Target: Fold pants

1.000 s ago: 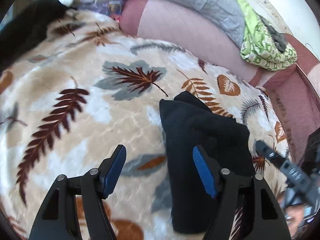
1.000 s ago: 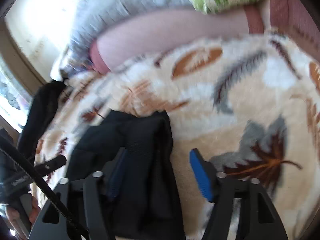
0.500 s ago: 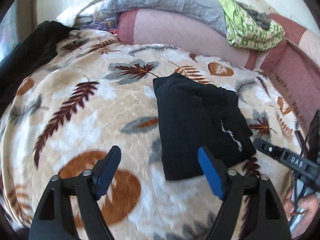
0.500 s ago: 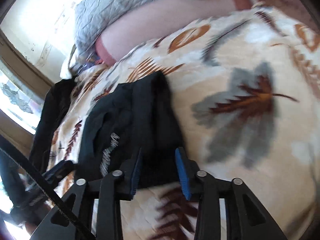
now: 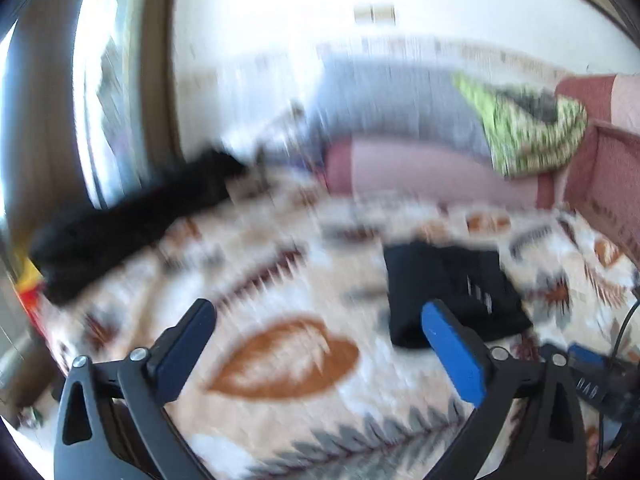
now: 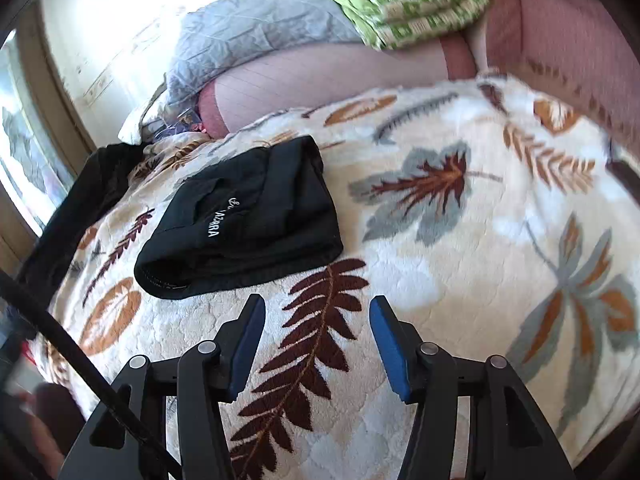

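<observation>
Black pants (image 6: 244,216) lie folded into a compact bundle on the leaf-patterned fleece blanket (image 6: 460,280), apart from the left gripper (image 5: 316,344) and right gripper (image 6: 316,348), whose jaws stand open and empty, probably because the folding is finished.

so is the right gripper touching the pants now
Apart. The right wrist view shows the right gripper open, with bare blanket between its fingertips and the folded pants.
</observation>
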A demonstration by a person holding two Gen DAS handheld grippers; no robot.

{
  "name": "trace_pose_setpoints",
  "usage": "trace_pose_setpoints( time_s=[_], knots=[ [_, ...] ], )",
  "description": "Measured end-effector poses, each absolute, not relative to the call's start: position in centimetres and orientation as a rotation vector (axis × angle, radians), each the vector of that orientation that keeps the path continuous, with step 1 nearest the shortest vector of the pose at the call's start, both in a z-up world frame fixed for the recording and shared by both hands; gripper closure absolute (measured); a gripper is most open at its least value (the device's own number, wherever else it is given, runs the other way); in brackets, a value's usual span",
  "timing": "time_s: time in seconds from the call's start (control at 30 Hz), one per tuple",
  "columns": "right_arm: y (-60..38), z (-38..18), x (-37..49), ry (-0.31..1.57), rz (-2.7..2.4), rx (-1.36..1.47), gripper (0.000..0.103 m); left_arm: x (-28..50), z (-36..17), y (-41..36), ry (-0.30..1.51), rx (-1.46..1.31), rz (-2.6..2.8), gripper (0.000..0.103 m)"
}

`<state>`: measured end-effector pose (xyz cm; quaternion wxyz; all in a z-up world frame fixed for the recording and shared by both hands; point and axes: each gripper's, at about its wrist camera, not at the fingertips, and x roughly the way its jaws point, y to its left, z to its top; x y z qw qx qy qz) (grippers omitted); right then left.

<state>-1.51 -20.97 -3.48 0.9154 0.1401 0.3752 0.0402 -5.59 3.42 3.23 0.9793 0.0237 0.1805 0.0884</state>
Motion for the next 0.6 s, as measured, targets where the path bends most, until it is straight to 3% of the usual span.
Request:
trace_pose_setpoints(
  time_s=[0.13, 0.2, 0.6],
  knots=[
    [-20.5, -2.6, -2.2, 0.722, 0.068, 0.26, 0.038, -8.6, 6.8, 3.2, 0.182, 0.038, 0.187, 0.0],
    [-20.3, -2.4, -2.6, 0.712, 0.067, 0.259, 0.036, -9.1, 7.8, 3.3, 0.186, -0.001, 0.139, 0.0],
    [-18.0, -3.3, -3.7, 0.737, 0.086, 0.178, 0.032, -4.6, 3.0, 1.9, 0.637, 0.067, 0.126, 0.0]
  ],
)
